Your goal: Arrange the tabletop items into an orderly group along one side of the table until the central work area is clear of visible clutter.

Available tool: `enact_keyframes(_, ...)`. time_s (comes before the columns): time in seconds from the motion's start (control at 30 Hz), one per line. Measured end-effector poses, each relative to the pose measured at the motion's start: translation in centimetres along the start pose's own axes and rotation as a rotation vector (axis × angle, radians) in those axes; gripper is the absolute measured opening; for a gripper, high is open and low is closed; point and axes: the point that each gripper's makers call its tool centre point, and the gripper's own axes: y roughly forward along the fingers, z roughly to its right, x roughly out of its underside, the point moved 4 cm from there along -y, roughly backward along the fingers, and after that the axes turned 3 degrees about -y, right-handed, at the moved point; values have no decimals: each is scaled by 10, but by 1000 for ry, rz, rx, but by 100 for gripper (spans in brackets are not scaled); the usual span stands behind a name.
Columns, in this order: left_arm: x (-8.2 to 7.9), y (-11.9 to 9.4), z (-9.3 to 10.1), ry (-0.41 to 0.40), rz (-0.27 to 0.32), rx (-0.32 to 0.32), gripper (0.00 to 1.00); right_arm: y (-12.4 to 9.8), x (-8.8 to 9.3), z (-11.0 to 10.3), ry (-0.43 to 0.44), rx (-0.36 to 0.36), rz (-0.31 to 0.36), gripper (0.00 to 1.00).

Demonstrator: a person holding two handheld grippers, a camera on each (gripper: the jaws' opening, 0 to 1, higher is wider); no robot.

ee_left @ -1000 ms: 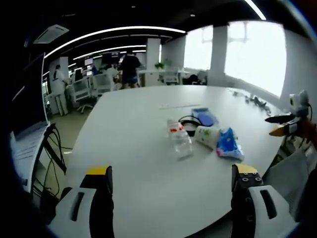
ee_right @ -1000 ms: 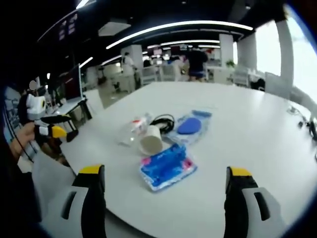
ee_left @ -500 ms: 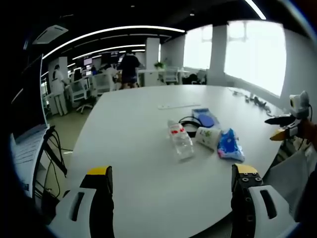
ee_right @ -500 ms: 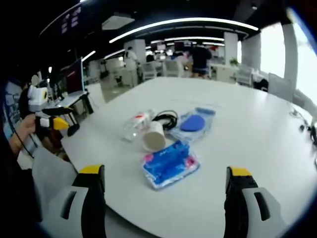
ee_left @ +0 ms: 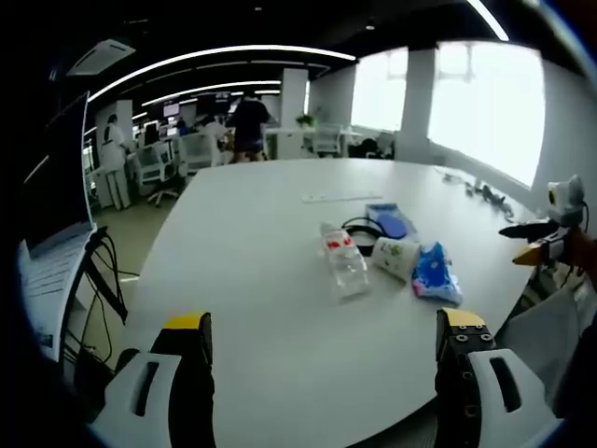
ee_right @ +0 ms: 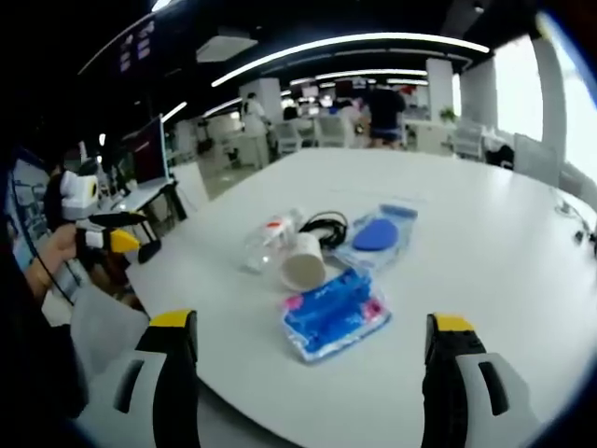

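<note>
A cluster lies on the white table (ee_left: 252,243): a clear plastic bottle (ee_left: 342,262) on its side, a white paper cup (ee_left: 395,258) on its side, a blue tissue pack (ee_left: 434,274), a black cable (ee_left: 356,227) and a bagged blue item (ee_left: 389,222). In the right gripper view the same bottle (ee_right: 266,241), cup (ee_right: 304,264), tissue pack (ee_right: 334,314), cable (ee_right: 325,226) and bagged blue item (ee_right: 378,233) sit mid-table. My left gripper (ee_left: 322,341) is open, short of the bottle. My right gripper (ee_right: 303,341) is open, just short of the tissue pack. The other gripper (ee_left: 550,233) appears at the right edge, and at the left (ee_right: 98,233).
The table (ee_right: 485,243) is round-edged with bare surface around the cluster. A thin white strip (ee_left: 340,198) lies farther back. Small dark items (ee_left: 480,189) sit at the far right rim. Office desks, chairs and standing people fill the background; a monitor (ee_left: 51,201) stands at left.
Both views have shifted slightly; in the right gripper view the cluster now sits a little more to the right. The items themselves have not moved. Both grippers stay open.
</note>
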Motion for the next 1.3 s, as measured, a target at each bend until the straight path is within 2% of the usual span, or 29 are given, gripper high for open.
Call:
enact_keyframes(0.13,0,-1,-2,-7,-3,2,100,0,-4,0,0,2,12,100)
enact_keyframes(0.47,-6,0,-4,-28,-3,10,99,6,4,-7,-50,-17,-43,100)
enact_keyframes(0.63,-12,1,-2,-59,17,26,98,6,4,-7,-69,-17,-39,100)
enact_keyframes(0.83,-12,3,-5,-25,-8,13,97,4,0,-6,-62,-24,-21,100)
enact_keyframes(1.0,-19,6,-3,-21,-8,21,96,3,-3,-2,-54,-21,-11,100)
enact_keyframes(1.3,-29,23,1,32,-46,40,94,6,-9,1,-62,-33,5,100)
